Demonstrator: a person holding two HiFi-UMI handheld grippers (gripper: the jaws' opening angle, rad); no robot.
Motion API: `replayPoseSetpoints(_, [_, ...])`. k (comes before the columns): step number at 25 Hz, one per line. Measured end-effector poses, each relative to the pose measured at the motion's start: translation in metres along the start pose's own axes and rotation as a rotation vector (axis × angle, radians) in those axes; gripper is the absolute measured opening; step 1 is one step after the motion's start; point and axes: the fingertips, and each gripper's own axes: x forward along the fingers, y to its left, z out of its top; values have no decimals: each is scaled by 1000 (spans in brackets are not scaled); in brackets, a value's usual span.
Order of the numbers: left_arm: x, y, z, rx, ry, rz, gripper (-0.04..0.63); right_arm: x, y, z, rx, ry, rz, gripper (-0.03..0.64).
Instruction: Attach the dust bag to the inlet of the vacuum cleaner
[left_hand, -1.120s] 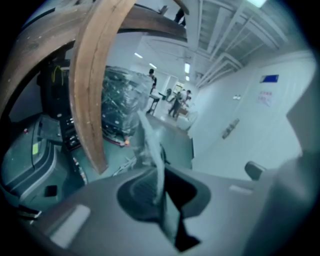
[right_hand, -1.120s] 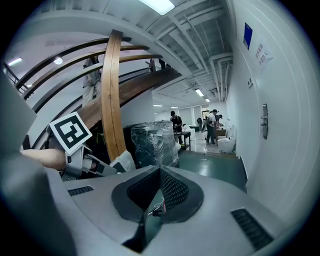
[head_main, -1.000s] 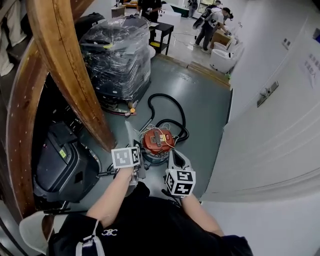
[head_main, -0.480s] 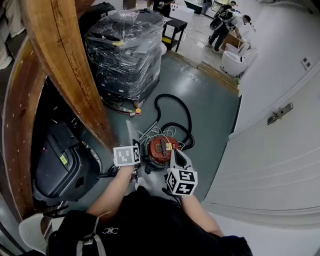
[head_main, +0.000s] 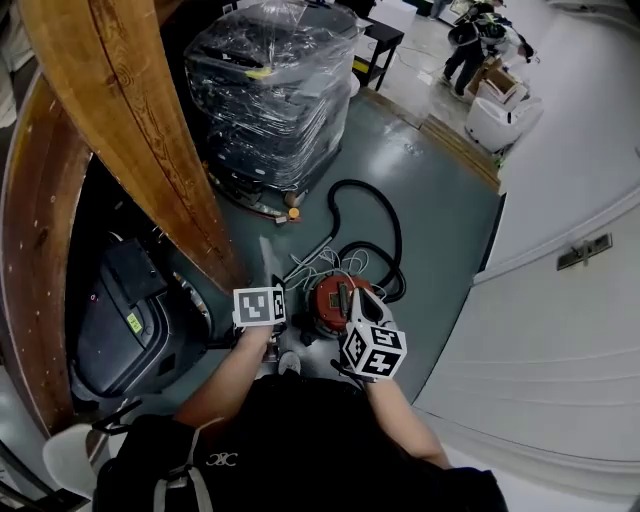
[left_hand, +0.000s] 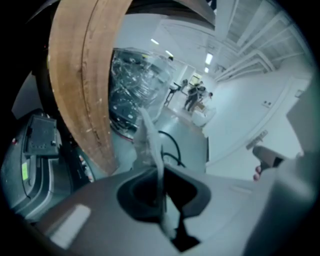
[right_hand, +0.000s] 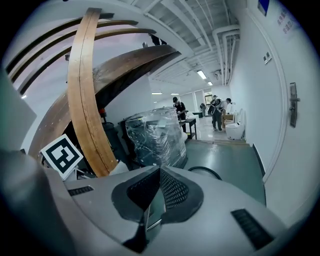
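Note:
The red vacuum cleaner (head_main: 328, 298) stands on the green floor, its black hose (head_main: 372, 215) looped behind it. My left gripper (head_main: 270, 292) is shut on the pale, flat dust bag (head_main: 268, 262), which sticks up from its jaws just left of the vacuum. The left gripper view shows the bag (left_hand: 149, 142) pinched edge-on between the closed jaws of the left gripper (left_hand: 161, 172). My right gripper (head_main: 354, 296) hovers over the vacuum's right side. Seen in its own view, the right gripper (right_hand: 158, 174) is shut with nothing between its jaws.
A plastic-wrapped pallet of machines (head_main: 275, 90) stands beyond the vacuum. A curved wooden beam (head_main: 130, 140) rises at the left, with a black machine (head_main: 120, 325) under it. A white wall (head_main: 560, 330) runs along the right. People (head_main: 475, 40) stand far back.
Both grippers have advanced towards the vacuum cleaner, which now lies closer under them. The dust bag stays in the left gripper.

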Motion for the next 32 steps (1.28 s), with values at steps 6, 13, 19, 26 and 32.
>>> replayPoseSetpoints(6, [23, 3, 11, 9, 13, -1, 21, 20, -9, -7, 13, 59, -10, -2])
replayPoseSetpoints(13, [47, 9, -11, -47, 76, 3, 21, 37, -30, -31, 49, 149, -6, -2])
replayPoseSetpoints(19, [81, 16, -31, -56, 119, 48, 21, 72, -56, -78, 70, 269, 17, -2])
replayPoseSetpoints(26, [158, 40, -86, -63, 148, 94, 21, 122, -98, -168, 6, 446, 67, -2])
replayPoseSetpoints(32, [239, 70, -136, -96, 150, 98, 21, 179, -137, -246, -43, 536, 62, -2])
